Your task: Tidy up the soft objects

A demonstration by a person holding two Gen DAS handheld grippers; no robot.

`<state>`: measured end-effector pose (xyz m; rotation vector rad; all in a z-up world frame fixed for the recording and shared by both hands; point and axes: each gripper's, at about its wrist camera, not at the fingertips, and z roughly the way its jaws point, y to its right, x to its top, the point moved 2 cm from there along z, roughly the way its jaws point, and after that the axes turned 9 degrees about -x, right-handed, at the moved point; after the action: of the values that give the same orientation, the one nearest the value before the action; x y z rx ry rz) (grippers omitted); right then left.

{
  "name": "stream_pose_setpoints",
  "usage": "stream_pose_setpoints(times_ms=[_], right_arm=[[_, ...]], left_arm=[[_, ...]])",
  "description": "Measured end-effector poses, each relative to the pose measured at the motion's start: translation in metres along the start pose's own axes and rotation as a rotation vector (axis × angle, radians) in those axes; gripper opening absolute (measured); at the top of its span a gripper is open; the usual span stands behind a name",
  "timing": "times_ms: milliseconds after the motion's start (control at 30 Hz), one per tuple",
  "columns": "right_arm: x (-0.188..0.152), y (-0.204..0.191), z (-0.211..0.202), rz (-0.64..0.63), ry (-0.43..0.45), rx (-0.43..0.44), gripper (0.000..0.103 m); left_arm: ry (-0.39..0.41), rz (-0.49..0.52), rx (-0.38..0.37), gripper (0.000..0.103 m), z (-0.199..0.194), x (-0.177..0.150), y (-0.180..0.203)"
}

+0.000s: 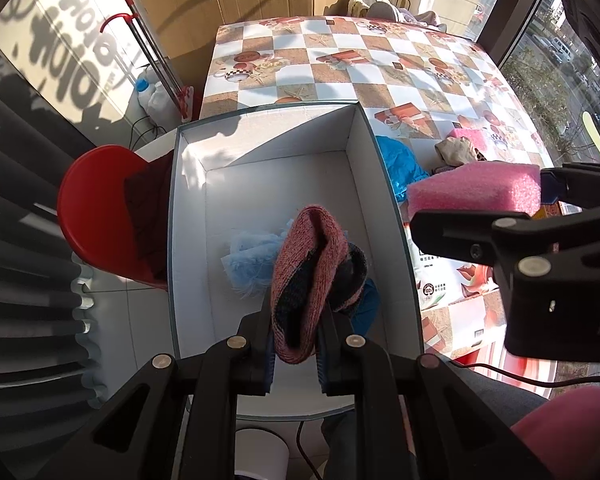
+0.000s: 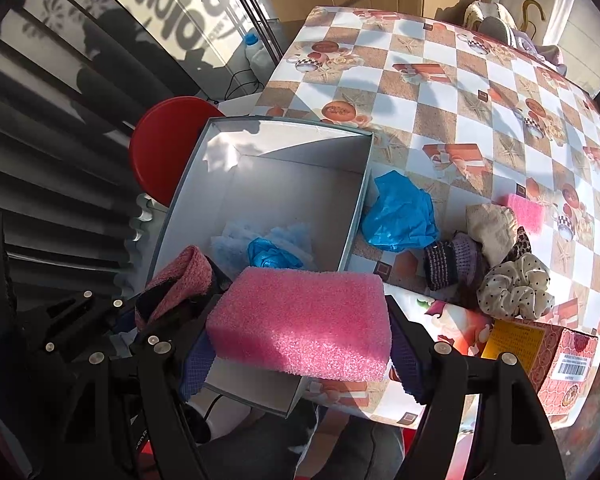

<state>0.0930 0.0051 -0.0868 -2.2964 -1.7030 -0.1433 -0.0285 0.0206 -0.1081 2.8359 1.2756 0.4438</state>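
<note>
In the left wrist view, the left tool (image 1: 296,344) is clenched nearly shut on a pink and dark knitted sock (image 1: 308,276), which hangs above the inside of the white box (image 1: 188,208). A fluffy pale blue cloth (image 1: 246,256) already lies on the box floor beneath it. At the right edge, the right tool (image 1: 540,204) carries a pink foam block (image 1: 476,190) just beyond the box's right wall. The step in hand looks like dropping both soft items into the box. For this hand, the next move calls only for letting the jaws part so the sock falls beside the cloth.

In the right wrist view, the right tool (image 2: 300,340) stands wide, its two pads pressing the ends of the pink foam block (image 2: 304,324), so it is grasping it. The block hovers over the near right corner of the white box (image 2: 356,216), partly above the wall. A crumpled blue glove (image 2: 272,256) lies inside, near the pale cloth. On the checked tabletop (image 2: 460,92) to the right wait a blue plastic bag (image 2: 400,216), a dark knitted piece (image 2: 448,264), a beige cloth (image 2: 492,224), a dotted scrunchie (image 2: 516,284) and a second pink foam piece (image 2: 526,210). This hand should probably shift left, clear of the wall, before releasing.
</note>
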Motion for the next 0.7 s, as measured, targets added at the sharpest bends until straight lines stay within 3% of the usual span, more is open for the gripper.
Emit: stream_pose_setpoints(times_ms=[700], right_arm=[[0.0009, -0.0021, 0.0042, -0.011, -0.009, 0.004, 0.076]], left_arm=[[-0.002, 0.004, -0.001, 0.018, 0.0009, 0.0006, -0.0019]])
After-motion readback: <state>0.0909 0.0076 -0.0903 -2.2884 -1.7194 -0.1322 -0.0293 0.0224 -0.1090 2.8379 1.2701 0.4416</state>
